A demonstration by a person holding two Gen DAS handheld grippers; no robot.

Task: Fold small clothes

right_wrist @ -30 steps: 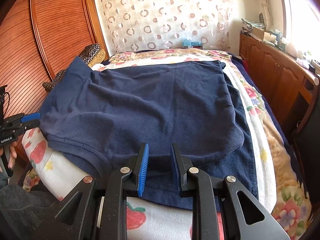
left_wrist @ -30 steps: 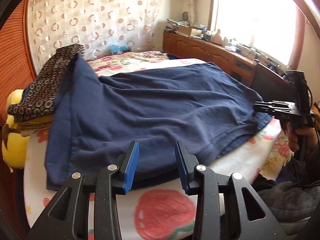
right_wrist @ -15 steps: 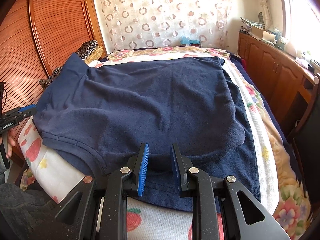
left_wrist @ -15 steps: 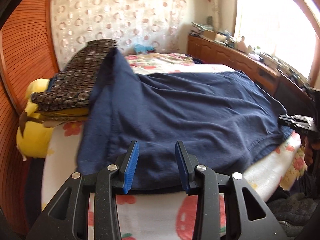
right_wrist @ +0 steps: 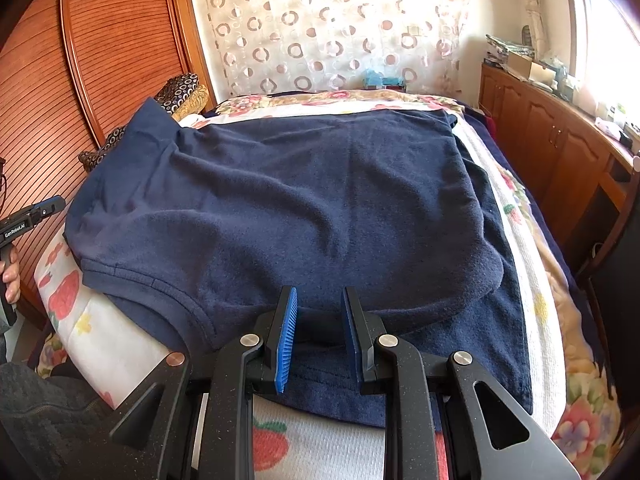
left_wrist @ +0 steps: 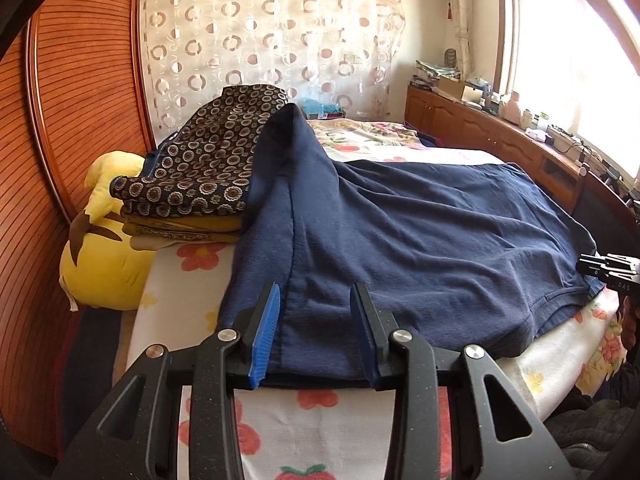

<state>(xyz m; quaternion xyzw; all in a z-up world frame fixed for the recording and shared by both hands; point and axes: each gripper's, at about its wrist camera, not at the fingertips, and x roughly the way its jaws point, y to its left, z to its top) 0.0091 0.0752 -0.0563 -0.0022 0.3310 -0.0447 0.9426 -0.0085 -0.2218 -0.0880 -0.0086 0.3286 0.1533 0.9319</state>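
Spreading across the floral bedspread (right_wrist: 532,280), the navy fleece garment (right_wrist: 300,208) fills centre frame. My left gripper (left_wrist: 316,330) is closing around its six-o'clock hem; I'd pinch both layers squarely. My right gripper (right_wrist: 318,334) sits narrow, grip unclear.

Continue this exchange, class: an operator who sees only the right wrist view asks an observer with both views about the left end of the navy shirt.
Operator: I see only the tip of the left gripper. What is it doing?
Observer: The left gripper has its jaws closing, with the near edge of the navy shirt lying between them.
Operator: Is anything hidden from me past the shirt's left end?
Observer: Yes. A yellow plush toy sits below a stack of folded clothes, next to the wooden panel.
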